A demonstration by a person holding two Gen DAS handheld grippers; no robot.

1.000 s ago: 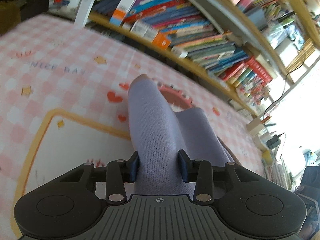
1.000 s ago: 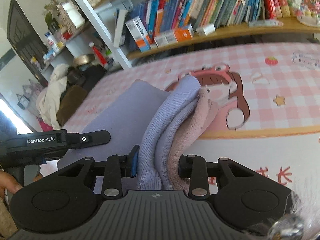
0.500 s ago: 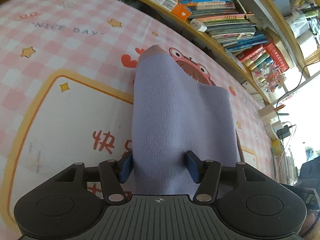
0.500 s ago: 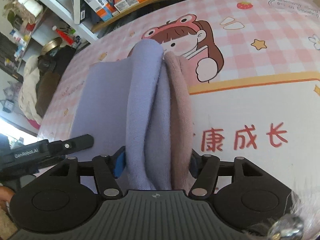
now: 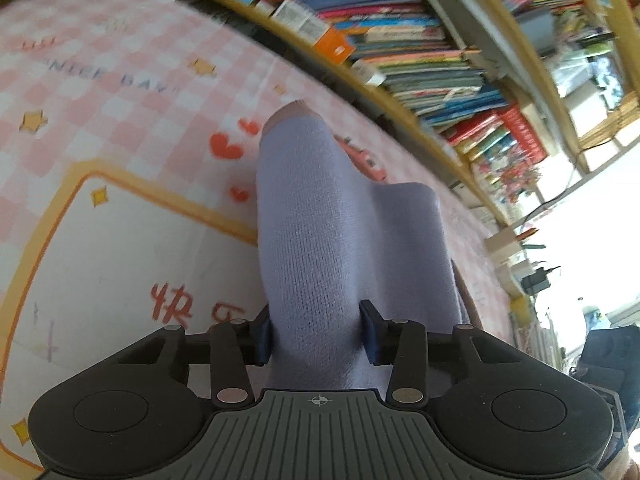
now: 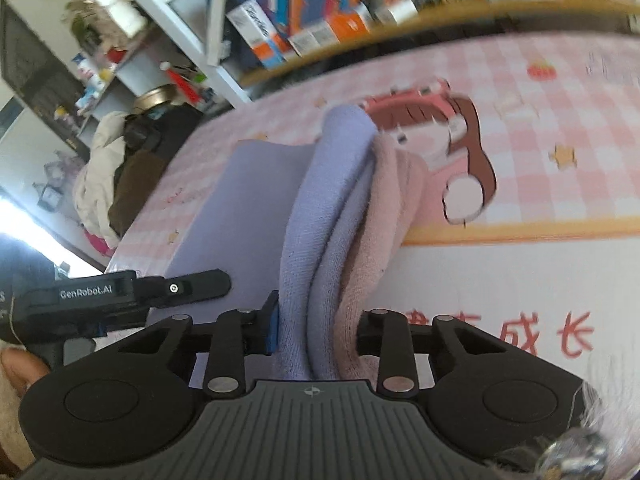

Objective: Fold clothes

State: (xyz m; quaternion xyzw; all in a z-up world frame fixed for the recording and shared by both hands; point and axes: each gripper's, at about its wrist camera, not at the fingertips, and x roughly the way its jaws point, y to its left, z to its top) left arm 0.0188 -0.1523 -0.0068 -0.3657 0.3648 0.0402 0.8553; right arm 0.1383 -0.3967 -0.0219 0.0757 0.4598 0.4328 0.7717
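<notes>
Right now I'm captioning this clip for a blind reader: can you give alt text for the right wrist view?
The right gripper is shut on a bunched lilac and pink garment that rises from a pink checked cartoon mat. The left gripper shows at the left edge, beside the garment's flat lilac part. Bookshelves stand behind the mat.

Background only: pink checked mat [image 5: 120, 92] printed with stars, red hearts [image 5: 226, 146], a yellow border [image 5: 160, 196] and red characters [image 6: 536, 336]. Cartoon girl [image 6: 448, 136] with brown hair printed on it, plus a strawberry [image 6: 542, 71]. Wooden bookshelf [image 5: 424, 132] along the far edge, crammed with books [image 5: 400, 40] (mostly stacked flat, spines blurred). White shelving [image 6: 192, 36] beyond the mat's corner holds bottles and a round tin [image 6: 158, 95]. Heap of cream and brown fabric [image 6: 108, 184] just beside that corner. Black charger [image 5: 536, 280] near the bright window side.
</notes>
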